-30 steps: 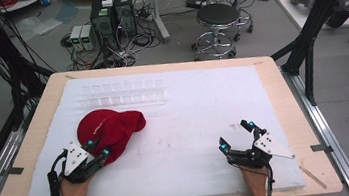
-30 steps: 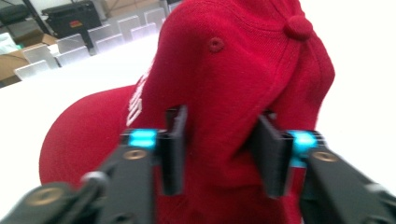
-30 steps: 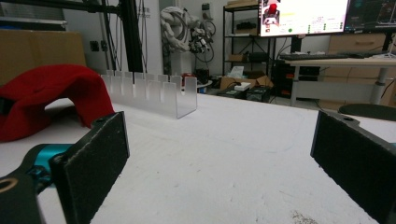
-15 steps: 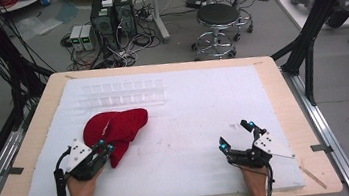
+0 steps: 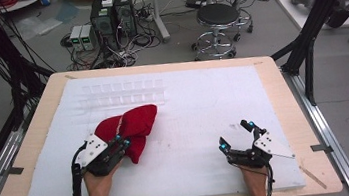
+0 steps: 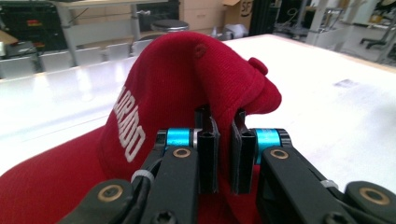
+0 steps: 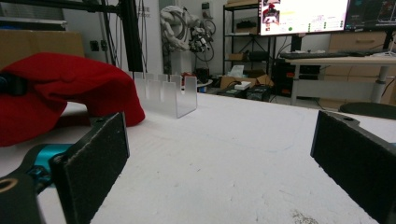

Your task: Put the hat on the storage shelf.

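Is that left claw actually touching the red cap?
Touching. In the left gripper view, the left gripper has its jaws pinched shut on a fold of the red cap, with fabric squeezed between them.

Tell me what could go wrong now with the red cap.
The left gripper pinches just a thin fold of the cap, so the cloth may slip out when lifted. The clear rack stands close behind the cap; a push forward could knock it. The right gripper is open and far away, giving no support.
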### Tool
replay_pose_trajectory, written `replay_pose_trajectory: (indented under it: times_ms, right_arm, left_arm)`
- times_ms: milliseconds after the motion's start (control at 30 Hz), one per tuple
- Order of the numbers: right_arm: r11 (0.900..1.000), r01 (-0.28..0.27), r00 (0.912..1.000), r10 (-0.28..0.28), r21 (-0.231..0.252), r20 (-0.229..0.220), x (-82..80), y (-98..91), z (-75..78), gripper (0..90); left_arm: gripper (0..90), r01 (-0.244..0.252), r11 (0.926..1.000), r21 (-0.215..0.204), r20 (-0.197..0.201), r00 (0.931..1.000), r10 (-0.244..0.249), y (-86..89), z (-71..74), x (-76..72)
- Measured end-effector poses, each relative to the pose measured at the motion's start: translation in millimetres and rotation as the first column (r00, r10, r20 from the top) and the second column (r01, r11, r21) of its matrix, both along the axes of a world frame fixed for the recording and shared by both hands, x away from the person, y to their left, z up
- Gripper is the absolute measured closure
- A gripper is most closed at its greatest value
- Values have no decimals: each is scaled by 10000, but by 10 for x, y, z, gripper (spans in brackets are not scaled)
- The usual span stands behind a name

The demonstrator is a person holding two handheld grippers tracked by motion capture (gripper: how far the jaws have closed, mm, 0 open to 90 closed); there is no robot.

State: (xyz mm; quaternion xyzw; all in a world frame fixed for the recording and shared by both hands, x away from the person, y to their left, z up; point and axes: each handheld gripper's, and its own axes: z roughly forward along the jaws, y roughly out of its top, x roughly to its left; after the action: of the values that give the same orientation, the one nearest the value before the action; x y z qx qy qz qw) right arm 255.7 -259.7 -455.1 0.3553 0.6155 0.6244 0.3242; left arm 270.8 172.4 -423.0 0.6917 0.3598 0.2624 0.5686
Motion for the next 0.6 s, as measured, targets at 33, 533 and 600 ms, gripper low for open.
replay_pose_trajectory:
  times_ms: [33,533,600]
  right_arm:
    - [10000,-3,10000,3,-17,8,1,-2,-1,32]
    - [10000,-12,10000,12,-5,15,1,-2,-1,32]
    - [10000,-14,10000,14,8,-12,-2,0,-1,32]
  left_arm:
    - [840,92,10000,-24,-6,10000,-92,-46,6,-1]
    - [841,1014,9948,-49,-29,9948,-1014,-516,52,-5]
    - [841,1127,9936,52,-50,9936,-1127,-556,49,-6]
